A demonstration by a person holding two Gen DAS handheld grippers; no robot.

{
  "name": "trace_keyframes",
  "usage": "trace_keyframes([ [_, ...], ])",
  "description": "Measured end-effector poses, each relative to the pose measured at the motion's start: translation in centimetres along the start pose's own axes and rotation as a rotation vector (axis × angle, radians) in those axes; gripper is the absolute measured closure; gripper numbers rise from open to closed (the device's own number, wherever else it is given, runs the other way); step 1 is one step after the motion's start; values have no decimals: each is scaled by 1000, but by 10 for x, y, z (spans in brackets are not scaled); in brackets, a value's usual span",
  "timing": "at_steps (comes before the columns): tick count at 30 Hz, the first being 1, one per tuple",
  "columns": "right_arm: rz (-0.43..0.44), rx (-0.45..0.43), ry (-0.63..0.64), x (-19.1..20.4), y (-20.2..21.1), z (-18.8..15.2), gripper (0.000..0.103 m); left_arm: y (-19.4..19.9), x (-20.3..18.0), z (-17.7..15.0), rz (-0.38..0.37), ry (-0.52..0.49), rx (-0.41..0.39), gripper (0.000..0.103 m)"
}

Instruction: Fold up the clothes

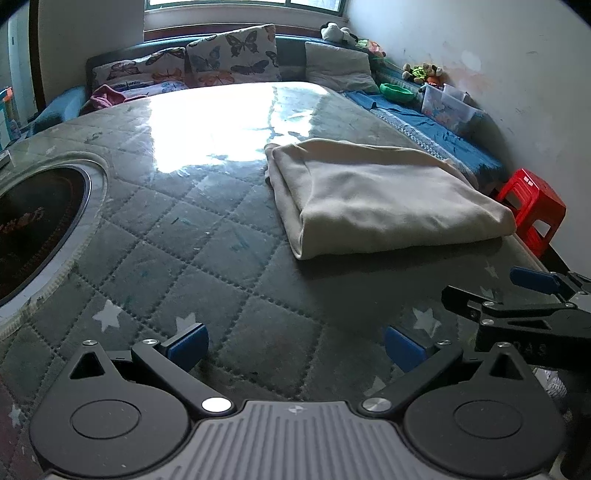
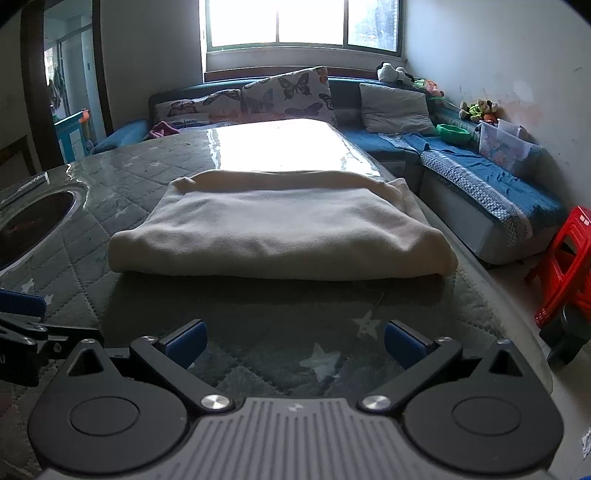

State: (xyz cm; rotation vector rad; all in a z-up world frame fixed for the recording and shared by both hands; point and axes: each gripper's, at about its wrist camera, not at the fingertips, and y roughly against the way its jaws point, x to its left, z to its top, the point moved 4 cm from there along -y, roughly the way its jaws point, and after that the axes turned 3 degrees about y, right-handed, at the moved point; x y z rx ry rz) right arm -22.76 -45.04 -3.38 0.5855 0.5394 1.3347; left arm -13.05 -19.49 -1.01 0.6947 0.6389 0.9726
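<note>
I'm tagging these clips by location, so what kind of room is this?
Most likely a home living room: a blue corner sofa with butterfly-print cushions under a window, and stuffed toys along the wall. A folded cream garment lies on a quilted table.

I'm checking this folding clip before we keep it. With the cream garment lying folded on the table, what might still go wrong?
1. The folded cream garment lies close to the table's right edge; a nudge might slide it off toward the red stool.
2. Loose fabric sticks out at the far side, so the fold may come apart if lifted.
3. Both grippers, left and right, are open and empty near each other; they might collide.
</note>
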Motion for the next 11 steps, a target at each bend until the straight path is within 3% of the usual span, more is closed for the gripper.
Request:
trace_keyframes([
  [11, 1, -11, -2, 1, 6, -2, 0, 3, -4, -2, -20, 5, 8, 0],
])
